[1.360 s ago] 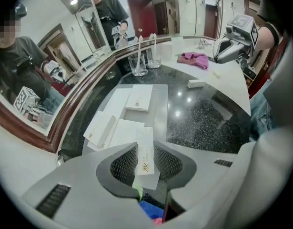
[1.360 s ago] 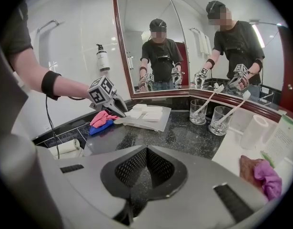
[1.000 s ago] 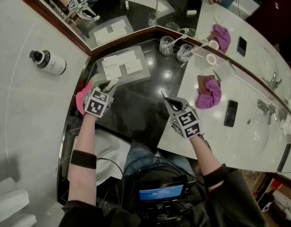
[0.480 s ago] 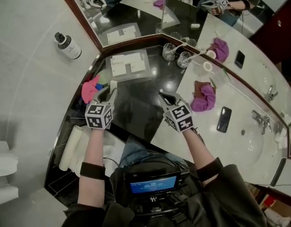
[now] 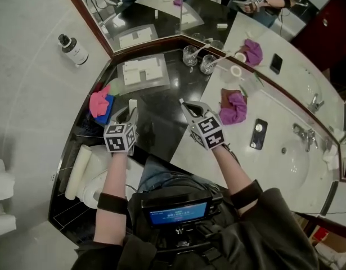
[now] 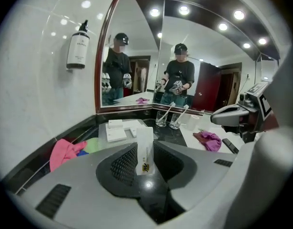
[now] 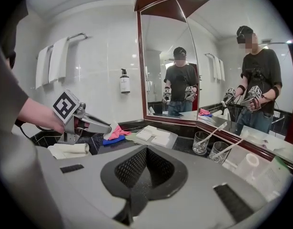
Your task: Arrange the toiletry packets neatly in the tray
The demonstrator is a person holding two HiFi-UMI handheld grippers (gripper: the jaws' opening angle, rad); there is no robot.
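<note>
Left gripper (image 5: 129, 110), clamped on a white packet (image 6: 145, 149), has lifted and turned it upright; the tray (image 5: 161, 81) lies ahead, so placing seems next. Right gripper (image 5: 184, 103) stays closed, empty.

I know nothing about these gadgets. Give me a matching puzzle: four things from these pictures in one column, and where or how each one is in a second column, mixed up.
Column one:
1. left tool
2. right tool
3. tray
4. purple cloth

Column two:
A. lies on the white counter
B. shut, with nothing in it
C. sits on the black counter, in the corner under the mirrors
D. grips a white packet

Pairs: 1-D, 2-B, 3-C, 4-A
</note>
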